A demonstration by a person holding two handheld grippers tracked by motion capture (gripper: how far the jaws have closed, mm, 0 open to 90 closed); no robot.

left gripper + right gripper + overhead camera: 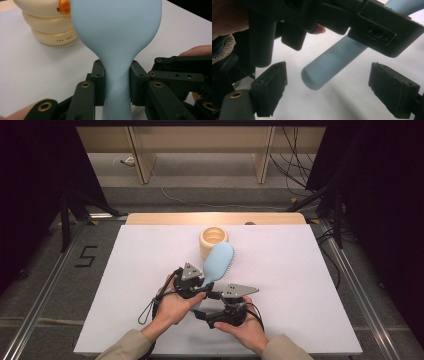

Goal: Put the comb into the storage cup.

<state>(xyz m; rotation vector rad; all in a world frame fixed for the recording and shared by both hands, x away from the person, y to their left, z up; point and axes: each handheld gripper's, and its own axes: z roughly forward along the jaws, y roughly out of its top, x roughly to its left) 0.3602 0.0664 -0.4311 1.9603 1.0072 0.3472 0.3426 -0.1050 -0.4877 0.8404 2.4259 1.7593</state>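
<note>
The pale blue plastic hairbrush (218,261) with a paddle head was raised off the white table (140,270) near the person's edge, pinched at its narrow neck by the left gripper (196,283), jaws pressed against both sides. The right gripper (216,311) hung with jaws spread wide on either side of the handle's rounded end, not touching it. The brush looked light and stiff, its smooth handle probably slippery, so the neck or the straight handle seemed the surest places to hold. A cream ribbed ring-shaped holder (213,241) stood just beyond the brush head, close enough to be knocked
</note>
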